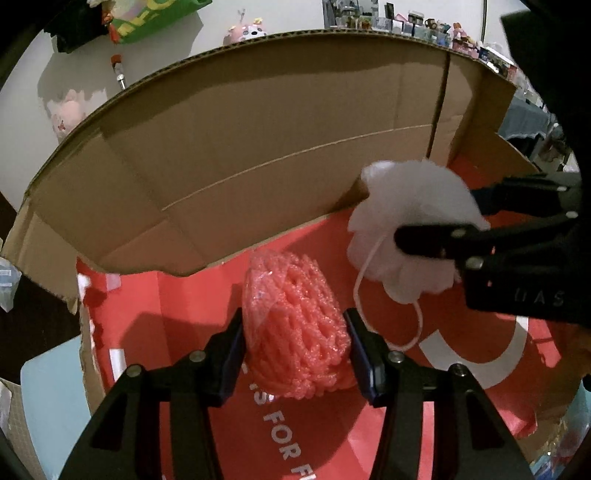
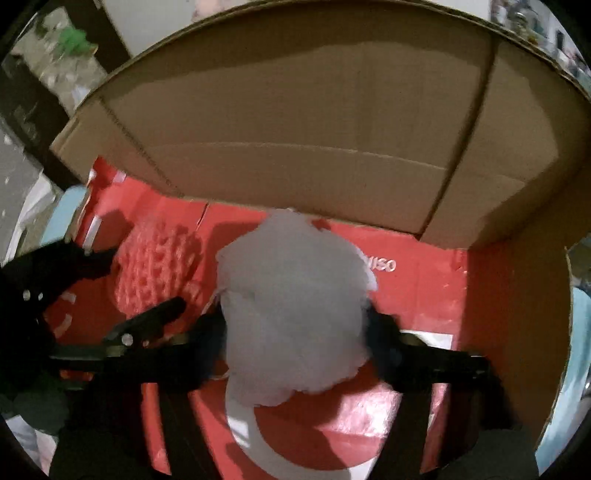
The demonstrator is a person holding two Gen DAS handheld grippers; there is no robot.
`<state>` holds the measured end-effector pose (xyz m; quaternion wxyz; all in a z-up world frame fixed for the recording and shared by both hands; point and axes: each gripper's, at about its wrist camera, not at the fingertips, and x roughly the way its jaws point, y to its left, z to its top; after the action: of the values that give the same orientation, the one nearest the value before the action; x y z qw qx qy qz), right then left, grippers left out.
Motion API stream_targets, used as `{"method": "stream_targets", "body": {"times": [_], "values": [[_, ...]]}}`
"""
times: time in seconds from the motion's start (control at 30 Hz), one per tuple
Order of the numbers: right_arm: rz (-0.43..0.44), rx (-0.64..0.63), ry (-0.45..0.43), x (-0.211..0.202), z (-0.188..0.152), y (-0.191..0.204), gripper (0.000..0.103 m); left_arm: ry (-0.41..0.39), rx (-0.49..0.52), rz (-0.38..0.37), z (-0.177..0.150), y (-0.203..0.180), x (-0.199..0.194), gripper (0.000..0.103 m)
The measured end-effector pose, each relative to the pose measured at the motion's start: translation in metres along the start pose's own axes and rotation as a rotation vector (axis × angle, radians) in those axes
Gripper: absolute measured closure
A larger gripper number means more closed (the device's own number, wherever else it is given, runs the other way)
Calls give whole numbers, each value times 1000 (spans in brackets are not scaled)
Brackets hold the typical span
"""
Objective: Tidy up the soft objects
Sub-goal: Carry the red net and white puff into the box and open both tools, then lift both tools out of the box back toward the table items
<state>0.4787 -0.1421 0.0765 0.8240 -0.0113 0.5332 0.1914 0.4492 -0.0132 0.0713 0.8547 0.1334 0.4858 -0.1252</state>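
A pink foam net ball (image 1: 291, 325) sits low in a cardboard box (image 1: 258, 147) with a red printed inside. My left gripper (image 1: 295, 332) is shut on the ball, its pads pressing both sides. To the right, my right gripper (image 1: 436, 214) is shut on a white mesh puff (image 1: 410, 206), whose white cord loop (image 1: 384, 321) hangs down. In the right wrist view the puff (image 2: 295, 295) fills the space between my right gripper's (image 2: 295, 325) fingers and hides their pads. The pink ball (image 2: 151, 266) and the left gripper (image 2: 146, 278) are at its left.
The box's tall brown flap (image 2: 295, 110) stands close ahead, and a side wall (image 2: 517, 314) closes the right. A light blue surface (image 1: 48, 387) lies outside the box at the left. Beyond are a green bag (image 1: 155, 18), a plush toy (image 1: 247, 31) and a shelf of small items (image 1: 424, 22).
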Motion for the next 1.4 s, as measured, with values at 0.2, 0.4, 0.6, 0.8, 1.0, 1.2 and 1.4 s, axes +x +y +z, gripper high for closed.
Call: {"method": "stream_targets", "body": {"times": [0.2,0.4,0.6,0.8,1.0,1.2,1.4], "values": [[-81,-6,-59,-10,8,-10,54,-14,-6,5,20,-5,10,46],[-83,-3,-41,-3,9,-13,46,-1,-9,7,28,-5,20,40],[-81,-13,-43,-8,6,-13,39,-10,-18,1,27,1,13,31],[-91,-15,-59,-28,3,-7,36,-49,-58,5,15,11,-22,22],[-120,-31,-129,-78,-9,-8,26,-149,-100,17,-6,7,-87,7],[-97,-8,-230,-148,-39,10,19,-293,-151,1,-45,-13,-162,0],[-52,-43,-373,-223,-99,36,14,-406,-170,-35,-98,-31,-224,0]]}}
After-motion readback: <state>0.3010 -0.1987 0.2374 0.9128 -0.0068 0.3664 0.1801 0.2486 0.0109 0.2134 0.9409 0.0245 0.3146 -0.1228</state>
